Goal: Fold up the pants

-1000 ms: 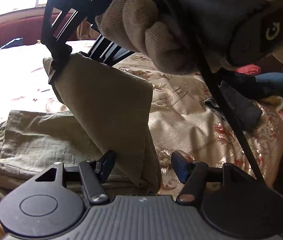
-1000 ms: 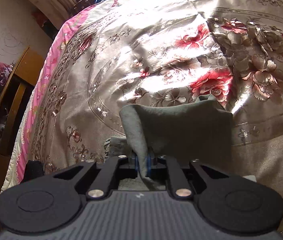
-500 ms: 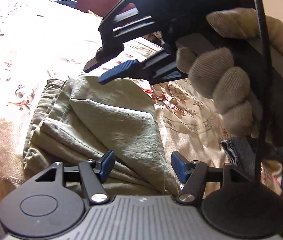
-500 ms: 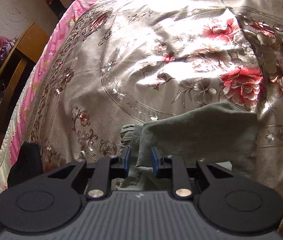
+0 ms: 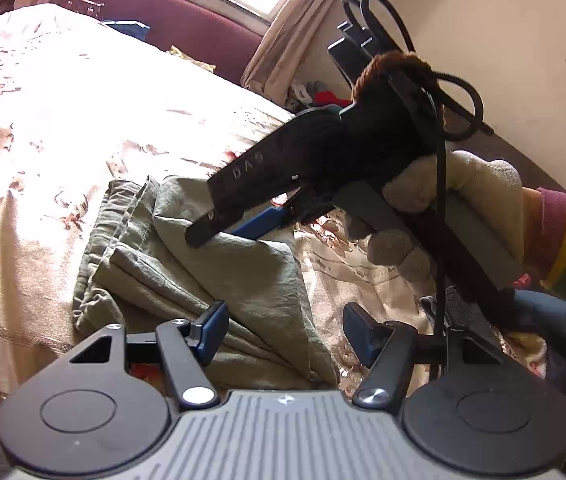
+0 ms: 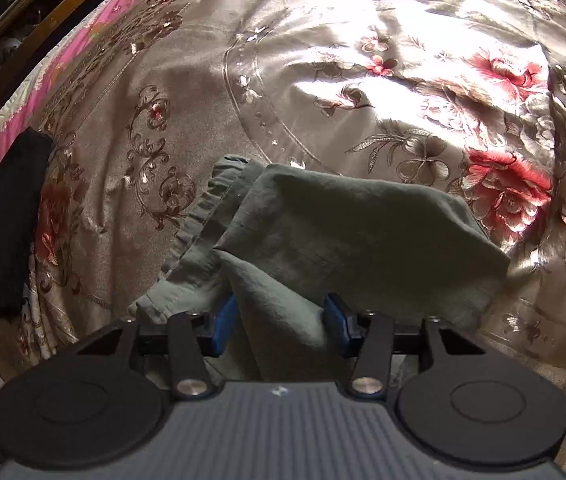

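The olive-green pants [image 5: 203, 276] lie folded in a small stack on the floral bedspread [image 5: 43, 128]. They also show in the right wrist view [image 6: 347, 232], with the top flap lying over the stack. My left gripper [image 5: 283, 334] is open and empty at the near edge of the pants. My right gripper [image 6: 281, 322] is open, with a fold of the pants lying loose between its jaws. In the left wrist view the right gripper [image 5: 239, 222], held by a gloved hand [image 5: 455, 208], hovers just over the far side of the stack.
A black garment [image 6: 3, 220] lies at the bed's left edge. A wooden chair [image 6: 43, 12] stands beyond that edge. A pile of coloured clothes [image 5: 543, 320] lies at the right of the bed. A window and curtains [image 5: 283, 8] are behind.
My right gripper lowered the lifted flap onto the stack and opened, letting go of the pants. My left gripper stayed open.
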### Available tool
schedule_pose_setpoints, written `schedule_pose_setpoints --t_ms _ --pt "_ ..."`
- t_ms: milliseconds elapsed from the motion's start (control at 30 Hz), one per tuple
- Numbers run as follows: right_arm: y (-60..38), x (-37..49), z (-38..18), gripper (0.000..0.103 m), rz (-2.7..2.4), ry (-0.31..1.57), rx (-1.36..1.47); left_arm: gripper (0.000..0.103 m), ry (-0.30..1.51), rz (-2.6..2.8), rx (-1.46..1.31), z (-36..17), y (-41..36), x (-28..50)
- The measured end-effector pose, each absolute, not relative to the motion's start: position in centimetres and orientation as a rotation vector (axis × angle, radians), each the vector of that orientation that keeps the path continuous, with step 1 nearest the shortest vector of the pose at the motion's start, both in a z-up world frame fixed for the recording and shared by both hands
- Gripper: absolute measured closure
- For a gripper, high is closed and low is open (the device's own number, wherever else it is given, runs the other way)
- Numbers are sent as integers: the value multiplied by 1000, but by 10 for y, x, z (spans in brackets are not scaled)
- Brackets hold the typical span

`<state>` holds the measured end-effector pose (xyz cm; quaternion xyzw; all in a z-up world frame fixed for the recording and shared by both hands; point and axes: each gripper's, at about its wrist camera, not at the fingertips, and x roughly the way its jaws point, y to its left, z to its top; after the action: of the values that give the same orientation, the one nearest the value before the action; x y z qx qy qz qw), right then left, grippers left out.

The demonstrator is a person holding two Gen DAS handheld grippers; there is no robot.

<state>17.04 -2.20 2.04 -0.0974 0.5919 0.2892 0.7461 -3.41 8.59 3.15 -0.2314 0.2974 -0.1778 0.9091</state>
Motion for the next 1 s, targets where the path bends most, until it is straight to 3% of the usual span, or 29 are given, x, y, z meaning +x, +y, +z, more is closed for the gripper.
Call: schedule_pose_setpoints --t_ms 133,300,467,667,1000 --pt "-30 143 36 56 791 1397 -10 27 565 -357 -379 41 80 -53" --pt "-22 117 68 58 875 1262 20 26 540 -380 -240 46 57 -62" --pt "-9 149 51 56 633 1163 -36 26 602 -316 -225 42 49 -47" --pt "13 173 21 58 472 1191 -94 25 786 -223 -295 19 53 -14" --pt "17 177 5 58 423 1233 -117 26 826 -232 -276 8 44 -7"
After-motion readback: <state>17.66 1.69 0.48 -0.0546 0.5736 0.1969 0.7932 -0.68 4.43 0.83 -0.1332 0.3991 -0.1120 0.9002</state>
